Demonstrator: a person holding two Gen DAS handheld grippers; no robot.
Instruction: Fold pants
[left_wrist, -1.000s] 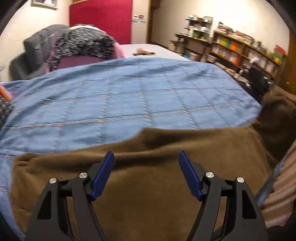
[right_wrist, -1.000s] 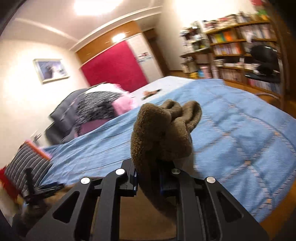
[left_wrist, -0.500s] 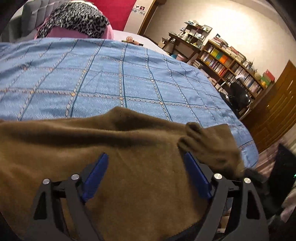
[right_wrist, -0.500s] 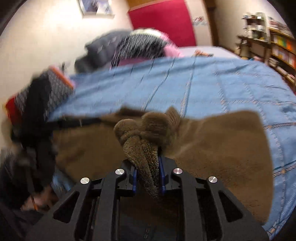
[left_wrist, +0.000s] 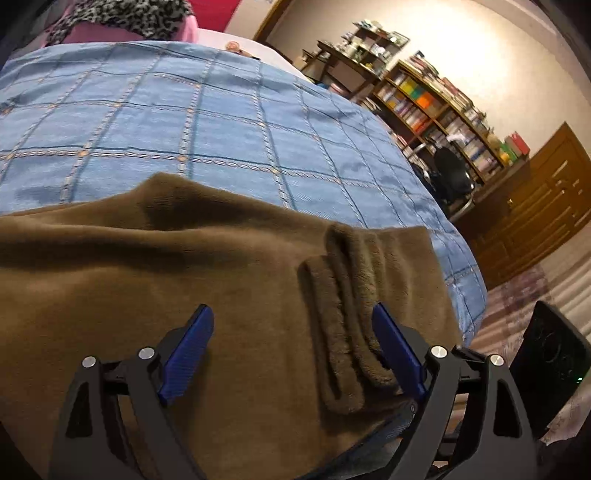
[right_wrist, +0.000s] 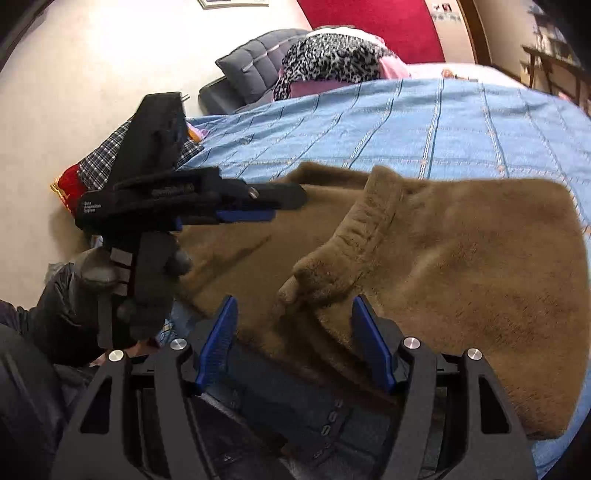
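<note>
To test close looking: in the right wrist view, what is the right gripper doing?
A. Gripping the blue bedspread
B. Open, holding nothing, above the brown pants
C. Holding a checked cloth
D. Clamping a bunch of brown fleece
B: the right gripper has its blue fingers spread apart with nothing between them, over the brown pants.

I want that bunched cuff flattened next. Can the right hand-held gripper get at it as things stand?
Probably yes: the right hand-held gripper is open, the cuff lies just ahead on the pants, nothing between.

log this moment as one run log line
step: fold pants | left gripper: open, over brown fleece pants | right gripper: open, cuff released between jaws | pants folded over on blue bedspread
</note>
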